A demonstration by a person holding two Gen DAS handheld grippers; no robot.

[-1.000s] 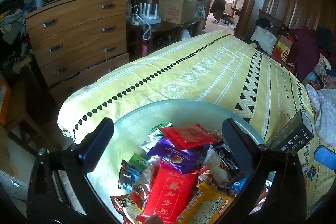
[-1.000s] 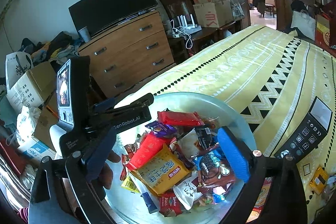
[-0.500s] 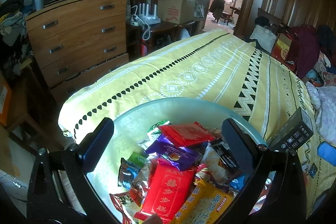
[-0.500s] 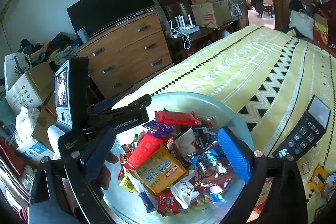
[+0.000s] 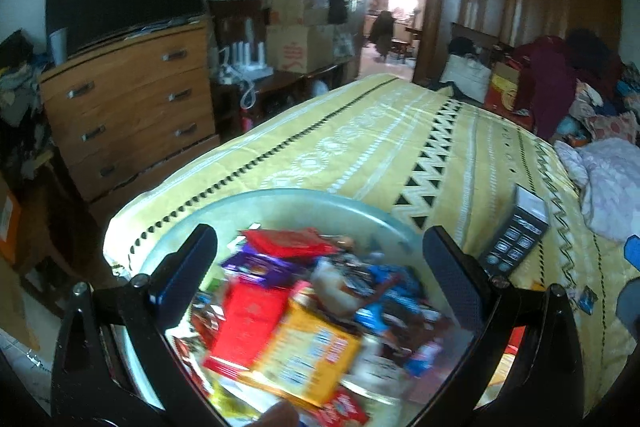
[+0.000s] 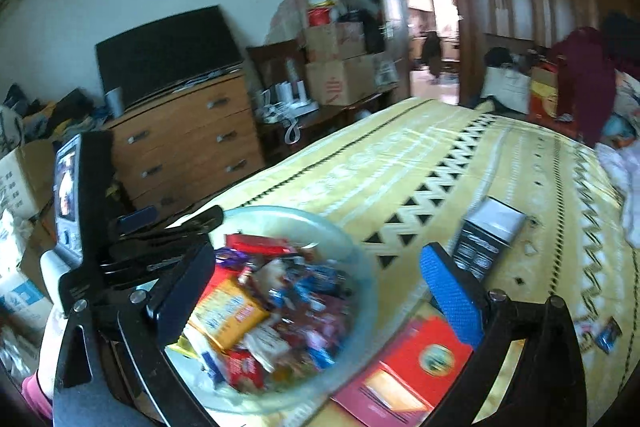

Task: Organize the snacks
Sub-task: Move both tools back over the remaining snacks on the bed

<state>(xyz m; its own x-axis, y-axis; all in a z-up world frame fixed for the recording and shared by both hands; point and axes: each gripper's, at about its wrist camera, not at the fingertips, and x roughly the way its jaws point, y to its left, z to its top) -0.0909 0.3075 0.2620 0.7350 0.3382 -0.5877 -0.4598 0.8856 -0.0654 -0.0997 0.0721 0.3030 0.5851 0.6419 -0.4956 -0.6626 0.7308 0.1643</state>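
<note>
Your left tongs (image 5: pixel 320 259) and right tongs (image 6: pixel 316 279) both gape apart, gripping nothing, over the glass bowl (image 6: pixel 352 247) heaped with snacks (image 6: pixel 280 307) on the bed (image 6: pixel 400 167). You seem between picks; single out one packet, perhaps the yellow packet (image 5: pixel 308 355), before closing.

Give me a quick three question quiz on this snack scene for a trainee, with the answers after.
1. True or false: the snacks sit in a glass bowl on the yellow bedspread.
2. Which lies right of the bowl: A) red box, B) kettle, C) shoe?
3. Is either gripper, left gripper or right gripper, holding a snack?

Key: 1 true; 2 A; 3 no, both are open and empty.
</note>
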